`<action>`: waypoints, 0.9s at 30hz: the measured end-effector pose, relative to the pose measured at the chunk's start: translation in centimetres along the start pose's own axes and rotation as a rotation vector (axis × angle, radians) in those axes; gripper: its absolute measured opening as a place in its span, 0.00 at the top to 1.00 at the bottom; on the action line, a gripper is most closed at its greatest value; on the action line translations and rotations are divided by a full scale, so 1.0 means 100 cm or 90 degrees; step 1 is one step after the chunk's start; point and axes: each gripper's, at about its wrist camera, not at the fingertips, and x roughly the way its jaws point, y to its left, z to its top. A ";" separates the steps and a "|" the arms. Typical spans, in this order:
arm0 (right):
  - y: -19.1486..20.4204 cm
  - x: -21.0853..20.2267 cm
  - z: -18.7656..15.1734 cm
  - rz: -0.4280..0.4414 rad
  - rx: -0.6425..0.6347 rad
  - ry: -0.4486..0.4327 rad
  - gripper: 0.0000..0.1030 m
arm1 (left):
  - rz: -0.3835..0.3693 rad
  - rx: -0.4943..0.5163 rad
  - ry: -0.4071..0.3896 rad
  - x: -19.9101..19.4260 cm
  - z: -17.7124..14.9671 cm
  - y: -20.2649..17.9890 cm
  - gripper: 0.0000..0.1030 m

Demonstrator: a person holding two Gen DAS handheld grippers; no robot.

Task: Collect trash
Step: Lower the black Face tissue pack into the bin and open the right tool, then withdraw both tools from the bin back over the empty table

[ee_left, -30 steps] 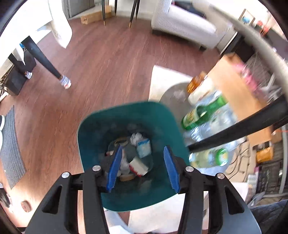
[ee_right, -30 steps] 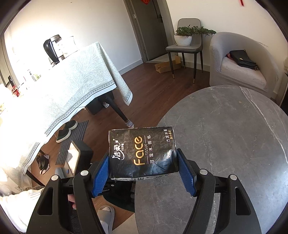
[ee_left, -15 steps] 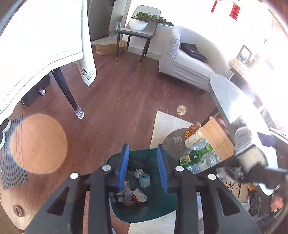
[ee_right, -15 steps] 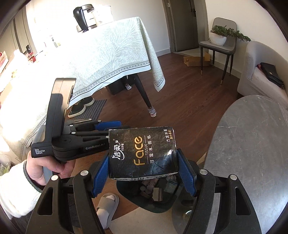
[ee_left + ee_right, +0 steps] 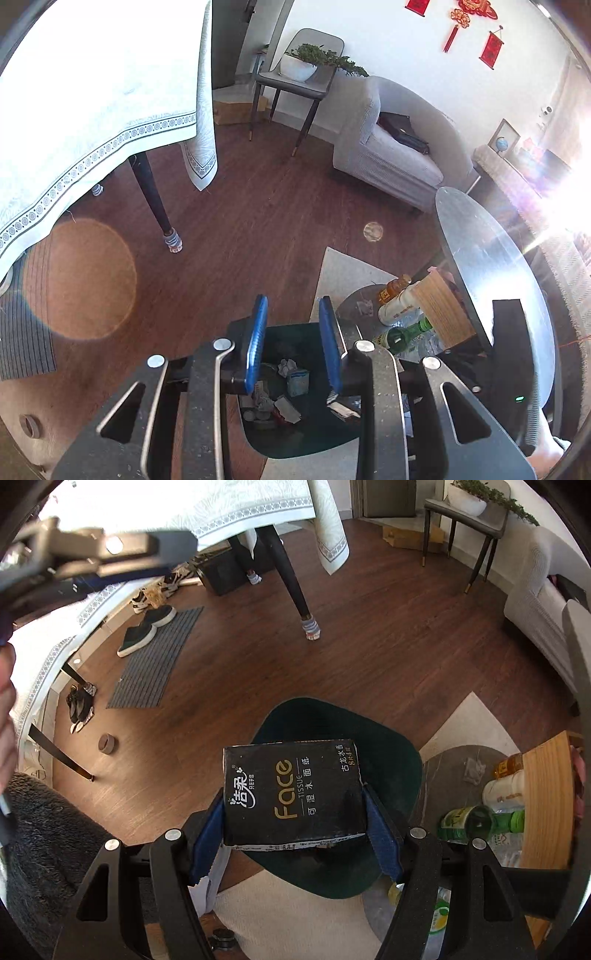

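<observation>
I hold the tissue pack (image 5: 293, 794) clamped in the right gripper (image 5: 295, 834), lower centre of frame, above the green bin (image 5: 391, 753). Centre it over the opening before releasing. The left gripper (image 5: 293, 343) is closed, empty.

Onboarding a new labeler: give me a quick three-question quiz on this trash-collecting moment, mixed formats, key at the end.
1. True or false: the right tool holds a black tissue pack.
2. What lies directly beneath that pack? A) green trash bin B) striped mat C) grey armchair
3. Fill in: the left tool holds ____ between its blue fingers.

Key: 1 true; 2 A; 3 nothing
</observation>
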 end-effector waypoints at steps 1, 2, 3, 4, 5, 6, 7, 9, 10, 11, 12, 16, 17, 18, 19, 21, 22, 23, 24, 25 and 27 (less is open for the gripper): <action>-0.001 0.009 -0.001 -0.002 0.001 0.013 0.31 | -0.006 0.003 -0.001 -0.002 0.000 -0.003 0.71; -0.002 0.017 -0.003 -0.002 0.002 0.025 0.31 | -0.013 0.009 -0.003 -0.003 0.000 -0.006 0.71; -0.004 0.023 -0.006 -0.003 0.005 0.035 0.31 | -0.014 0.019 -0.004 -0.004 -0.001 -0.010 0.71; -0.004 0.029 -0.007 -0.006 0.007 0.043 0.31 | -0.011 0.028 -0.005 -0.003 -0.001 -0.015 0.71; -0.003 0.032 -0.009 -0.011 0.007 0.048 0.31 | -0.011 0.034 -0.008 -0.005 -0.001 -0.018 0.71; -0.003 0.034 -0.010 -0.016 0.005 0.053 0.31 | -0.015 0.037 -0.010 -0.006 0.000 -0.021 0.71; -0.003 0.037 -0.011 -0.022 0.002 0.057 0.30 | -0.021 0.038 -0.011 -0.006 0.000 -0.023 0.71; -0.004 0.038 -0.014 -0.030 0.003 0.057 0.30 | -0.032 0.038 -0.013 -0.008 0.001 -0.028 0.71; -0.004 0.039 -0.014 -0.031 0.006 0.056 0.30 | -0.038 0.038 -0.014 -0.009 0.001 -0.030 0.71; -0.005 0.041 -0.014 -0.032 0.007 0.057 0.29 | -0.042 0.040 -0.014 -0.009 0.001 -0.032 0.71; -0.005 0.042 -0.014 -0.033 0.005 0.058 0.26 | -0.044 0.043 -0.015 -0.009 0.001 -0.034 0.71; -0.007 0.043 -0.015 -0.038 0.001 0.061 0.17 | -0.046 0.050 -0.013 -0.007 0.000 -0.039 0.71; -0.007 0.042 -0.016 -0.037 0.000 0.060 0.17 | -0.047 0.052 -0.015 -0.008 0.001 -0.040 0.71; -0.007 0.041 -0.016 -0.036 0.001 0.059 0.17 | -0.046 0.054 -0.018 -0.010 0.002 -0.041 0.71; -0.008 0.040 -0.015 -0.034 0.002 0.059 0.17 | -0.047 0.054 -0.020 -0.011 0.002 -0.042 0.71; -0.008 0.036 -0.016 -0.031 0.000 0.055 0.17 | -0.051 0.054 -0.027 -0.015 0.004 -0.043 0.71; -0.009 0.034 -0.016 -0.031 -0.001 0.052 0.17 | -0.051 0.054 -0.030 -0.017 0.004 -0.045 0.71; -0.008 0.031 -0.016 -0.028 -0.001 0.047 0.17 | -0.053 0.054 -0.034 -0.019 0.005 -0.046 0.71; -0.008 0.027 -0.017 -0.026 -0.002 0.042 0.17 | -0.055 0.054 -0.039 -0.021 0.006 -0.047 0.71; -0.008 0.023 -0.017 -0.024 -0.002 0.037 0.17 | -0.056 0.055 -0.044 -0.023 0.005 -0.049 0.71; -0.006 0.012 -0.017 -0.017 -0.006 0.022 0.17 | -0.058 0.055 -0.052 -0.027 0.007 -0.051 0.71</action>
